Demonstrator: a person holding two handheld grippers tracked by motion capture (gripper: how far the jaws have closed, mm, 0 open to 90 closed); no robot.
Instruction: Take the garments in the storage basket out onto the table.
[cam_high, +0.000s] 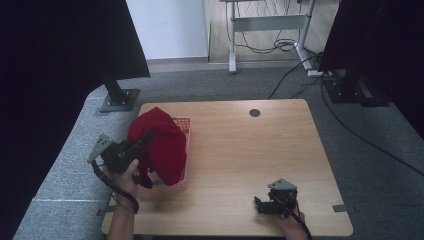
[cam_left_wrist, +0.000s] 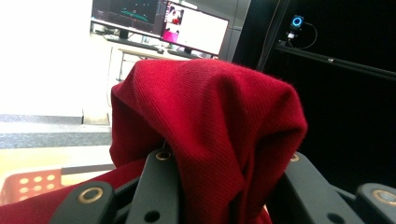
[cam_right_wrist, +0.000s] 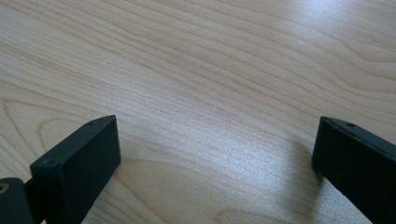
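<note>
Red knit cloth (cam_high: 161, 142) hangs in a loose bunch over the pink perforated basket (cam_high: 184, 123) at the left of the wooden worktop (cam_high: 250, 160). The left claw (cam_high: 142, 140) is clamped tight on a gathered fold of it; in the left gripper view the ribbed fabric (cam_left_wrist: 215, 130) bulges up between and over the black jaws. It looks soft, limp and light, with no stiffness to keep a shape, so it should drape and trail wherever it is lifted, and a loose end could snag on the basket rim. A thick bunched fold, as held now, seems the safest place to grip. The right claw (cam_high: 258, 204) rests low over bare wood, its jaws spread wide and holding nothing.
</note>
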